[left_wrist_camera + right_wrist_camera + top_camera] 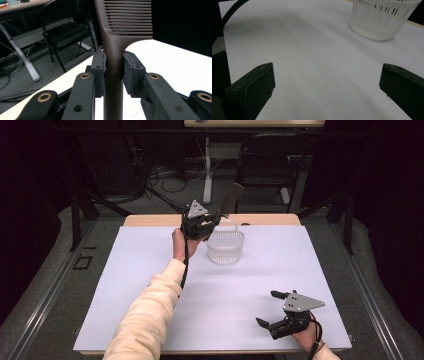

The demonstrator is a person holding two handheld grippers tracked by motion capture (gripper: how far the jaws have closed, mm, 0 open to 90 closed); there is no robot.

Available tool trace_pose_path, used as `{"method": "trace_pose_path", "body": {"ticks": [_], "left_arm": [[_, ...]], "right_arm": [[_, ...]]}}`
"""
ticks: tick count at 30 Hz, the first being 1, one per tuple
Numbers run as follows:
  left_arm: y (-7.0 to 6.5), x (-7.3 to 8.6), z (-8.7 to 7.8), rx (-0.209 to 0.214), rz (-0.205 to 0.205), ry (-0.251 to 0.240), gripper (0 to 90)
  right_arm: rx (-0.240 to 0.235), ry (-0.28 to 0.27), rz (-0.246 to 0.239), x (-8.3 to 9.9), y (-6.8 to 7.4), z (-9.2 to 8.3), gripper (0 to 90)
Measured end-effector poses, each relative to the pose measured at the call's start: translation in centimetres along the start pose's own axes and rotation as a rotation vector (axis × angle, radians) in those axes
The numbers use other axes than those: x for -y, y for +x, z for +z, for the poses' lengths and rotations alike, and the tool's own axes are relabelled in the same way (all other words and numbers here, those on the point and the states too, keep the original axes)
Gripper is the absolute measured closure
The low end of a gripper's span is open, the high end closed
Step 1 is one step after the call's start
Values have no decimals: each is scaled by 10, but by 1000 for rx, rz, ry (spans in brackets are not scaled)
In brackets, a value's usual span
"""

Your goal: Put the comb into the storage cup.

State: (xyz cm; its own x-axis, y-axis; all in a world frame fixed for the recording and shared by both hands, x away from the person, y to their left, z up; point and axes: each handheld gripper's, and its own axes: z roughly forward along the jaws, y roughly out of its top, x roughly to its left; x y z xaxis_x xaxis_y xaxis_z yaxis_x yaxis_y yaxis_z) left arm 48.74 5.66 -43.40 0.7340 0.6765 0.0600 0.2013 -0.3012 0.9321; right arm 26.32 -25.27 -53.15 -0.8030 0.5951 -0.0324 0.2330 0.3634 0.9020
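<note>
Left gripper, raised over the far edge of the table, pinches a dark brown comb by its handle; pads press both sides of the handle, toothed head standing above the jaws. Comb sits just beside the white slotted basket, above its far-left rim. Right gripper rests near the table's near-right corner, jaws spread wide, nothing between them, well apart from the basket. Count: one comb, one basket, two grippers. One black folding chair beyond the table.
</note>
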Motion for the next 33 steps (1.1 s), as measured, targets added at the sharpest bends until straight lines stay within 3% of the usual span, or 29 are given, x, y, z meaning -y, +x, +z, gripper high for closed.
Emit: {"method": "trace_pose_path", "body": {"ticks": [23, 33], "left_arm": [[-2, 2, 11, -6, 26, -17, 722], [-4, 4, 18, 17, 31, -12, 722]], "right_arm": [[-2, -2, 2, 0, 0, 0, 0], [-3, -3, -4, 0, 0, 0, 0]]}}
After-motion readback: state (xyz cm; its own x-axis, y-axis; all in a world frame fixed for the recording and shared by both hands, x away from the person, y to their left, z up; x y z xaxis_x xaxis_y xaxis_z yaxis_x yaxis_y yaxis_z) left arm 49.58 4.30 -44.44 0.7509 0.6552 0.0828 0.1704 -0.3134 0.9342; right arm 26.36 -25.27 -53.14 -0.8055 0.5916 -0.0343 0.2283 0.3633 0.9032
